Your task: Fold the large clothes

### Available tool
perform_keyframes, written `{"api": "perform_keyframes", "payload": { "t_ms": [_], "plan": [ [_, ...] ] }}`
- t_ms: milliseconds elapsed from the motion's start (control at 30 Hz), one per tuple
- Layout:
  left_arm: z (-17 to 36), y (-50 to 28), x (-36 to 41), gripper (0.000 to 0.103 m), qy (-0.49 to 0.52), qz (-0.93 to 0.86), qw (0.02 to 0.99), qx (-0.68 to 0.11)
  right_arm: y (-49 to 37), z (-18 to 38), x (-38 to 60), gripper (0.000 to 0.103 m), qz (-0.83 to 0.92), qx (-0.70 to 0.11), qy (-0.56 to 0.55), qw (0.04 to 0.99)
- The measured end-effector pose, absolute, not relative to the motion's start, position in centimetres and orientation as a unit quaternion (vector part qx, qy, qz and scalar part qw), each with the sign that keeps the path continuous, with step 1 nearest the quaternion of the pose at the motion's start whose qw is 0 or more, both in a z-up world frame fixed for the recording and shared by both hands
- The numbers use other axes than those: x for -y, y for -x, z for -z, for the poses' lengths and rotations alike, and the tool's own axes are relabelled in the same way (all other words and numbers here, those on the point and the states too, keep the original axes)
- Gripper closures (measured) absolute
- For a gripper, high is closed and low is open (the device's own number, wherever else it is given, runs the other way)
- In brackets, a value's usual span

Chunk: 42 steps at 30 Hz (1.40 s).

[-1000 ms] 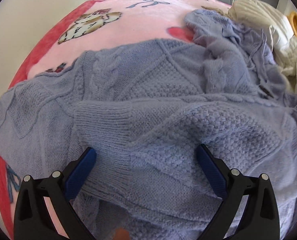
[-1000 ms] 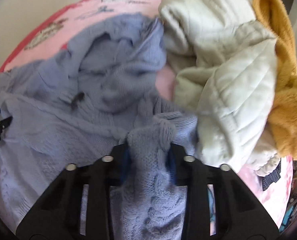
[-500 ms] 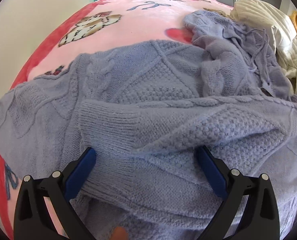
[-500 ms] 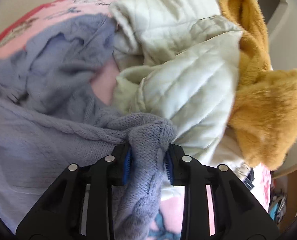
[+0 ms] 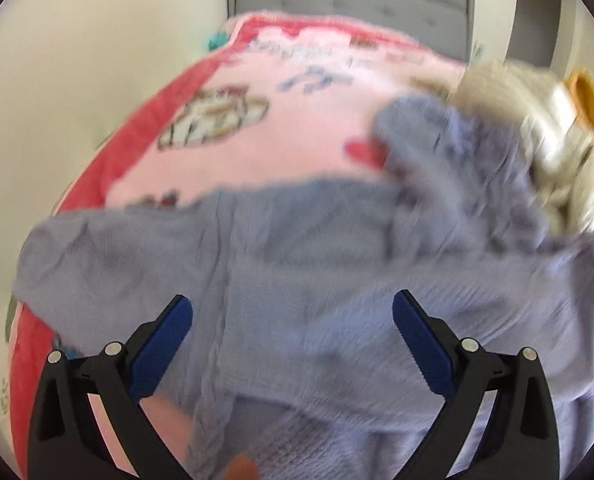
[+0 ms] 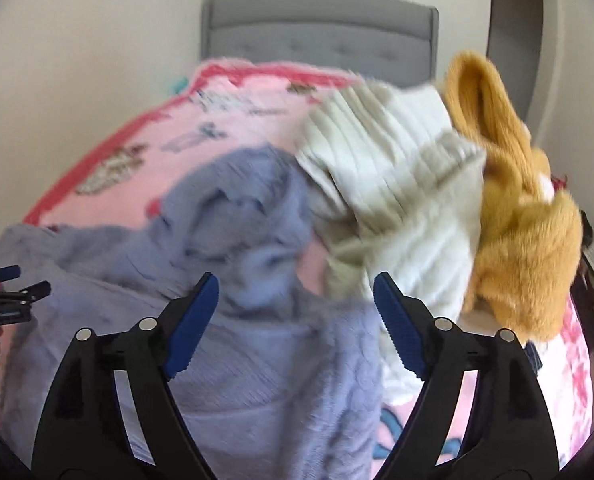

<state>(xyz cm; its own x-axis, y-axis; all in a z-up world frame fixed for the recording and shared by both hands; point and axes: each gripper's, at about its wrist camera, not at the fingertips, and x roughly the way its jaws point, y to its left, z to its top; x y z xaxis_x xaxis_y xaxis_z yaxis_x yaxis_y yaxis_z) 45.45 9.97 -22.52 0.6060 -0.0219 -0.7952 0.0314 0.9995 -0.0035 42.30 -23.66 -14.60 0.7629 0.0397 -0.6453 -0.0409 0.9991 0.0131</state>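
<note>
A large lavender knit sweater (image 5: 317,272) lies spread on a pink cartoon-print blanket (image 5: 281,120), one part bunched at the far right. My left gripper (image 5: 293,328) is open above the sweater and holds nothing. My right gripper (image 6: 295,308) is open above the sweater's right side (image 6: 265,340), with nothing between the fingers. The left gripper (image 6: 13,284) shows at the left edge of the right wrist view. Both views are motion-blurred.
A cream quilted jacket (image 6: 397,184) and a mustard fleece garment (image 6: 517,216) are piled on the bed's right side, beside the sweater. A grey headboard (image 6: 317,32) stands at the far end. A pale wall runs along the bed's left side.
My right gripper has opened and let go of the sweater fold it held. Both grippers have lifted and tilted up, so the headboard now shows.
</note>
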Motion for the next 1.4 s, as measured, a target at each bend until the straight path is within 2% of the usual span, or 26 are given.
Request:
{"api": "perform_keyframes", "payload": {
  "t_ms": [133, 233, 333, 400, 667, 833, 1100, 1133, 1167, 1233, 1267, 1300, 1333, 1367, 1400],
  "plan": [
    [19.5, -52.9, -8.5, 0.004, 0.049, 0.086, 0.882, -0.460, -49.5, 13.5, 24.0, 0.020, -0.075, -0.388, -0.038, 0.918],
    [19.1, -60.6, -5.3, 0.004, 0.030, 0.118, 0.865, -0.486, -56.3, 14.4, 23.0, 0.023, -0.105, -0.421, -0.040, 0.900],
    [20.9, -67.2, -2.5, 0.005, 0.009, 0.100, 0.846, -0.523, -61.2, 16.8, 21.4, 0.029, -0.048, -0.469, -0.005, 0.882],
    [23.3, -71.1, -0.9, 0.005, 0.019, 0.092, 0.821, -0.563, -63.0, 18.3, 21.3, 0.032, -0.041, -0.468, -0.015, 0.883],
    [28.6, -74.9, 1.9, 0.005, -0.005, 0.097, 0.786, -0.611, -65.6, 23.0, 22.6, 0.033, -0.022, -0.507, -0.092, 0.857],
    [29.3, -74.4, 2.2, 0.005, -0.005, 0.103, 0.789, -0.605, -64.6, 23.7, 23.5, 0.034, -0.042, -0.499, -0.126, 0.856],
    [30.5, -74.9, 2.8, 0.005, -0.004, 0.109, 0.781, -0.615, -67.6, 25.6, 25.5, 0.036, -0.035, -0.509, -0.181, 0.841],
    [30.6, -75.1, 3.1, 0.005, -0.008, 0.110, 0.780, -0.616, -68.3, 25.8, 25.3, 0.044, -0.035, -0.517, -0.177, 0.837],
    [30.7, -75.3, 3.4, 0.005, -0.009, 0.111, 0.781, -0.615, -68.7, 26.0, 25.1, 0.061, -0.042, -0.520, -0.175, 0.835],
    [30.9, -75.5, 3.7, 0.005, -0.007, 0.106, 0.781, -0.616, -69.1, 26.2, 24.6, 0.080, -0.044, -0.526, -0.165, 0.833],
    [31.0, -75.6, 3.8, 0.007, -0.006, 0.102, 0.780, -0.617, -69.1, 26.3, 24.4, 0.095, -0.048, -0.526, -0.162, 0.833],
    [31.0, -75.9, 4.1, 0.010, -0.007, 0.096, 0.782, -0.616, -68.8, 26.1, 24.3, 0.095, -0.052, -0.521, -0.161, 0.837],
    [30.8, -75.7, 4.2, 0.019, -0.007, 0.095, 0.785, -0.612, -68.5, 25.8, 24.1, 0.095, -0.055, -0.513, -0.153, 0.843],
    [30.4, -75.5, 4.3, 0.034, -0.004, 0.100, 0.791, -0.603, -68.2, 25.6, 23.8, 0.095, -0.058, -0.508, -0.144, 0.848],
    [30.1, -75.5, 4.3, 0.043, -0.001, 0.102, 0.796, -0.597, -67.9, 25.1, 23.5, 0.096, -0.063, -0.498, -0.137, 0.854]
  ]
}}
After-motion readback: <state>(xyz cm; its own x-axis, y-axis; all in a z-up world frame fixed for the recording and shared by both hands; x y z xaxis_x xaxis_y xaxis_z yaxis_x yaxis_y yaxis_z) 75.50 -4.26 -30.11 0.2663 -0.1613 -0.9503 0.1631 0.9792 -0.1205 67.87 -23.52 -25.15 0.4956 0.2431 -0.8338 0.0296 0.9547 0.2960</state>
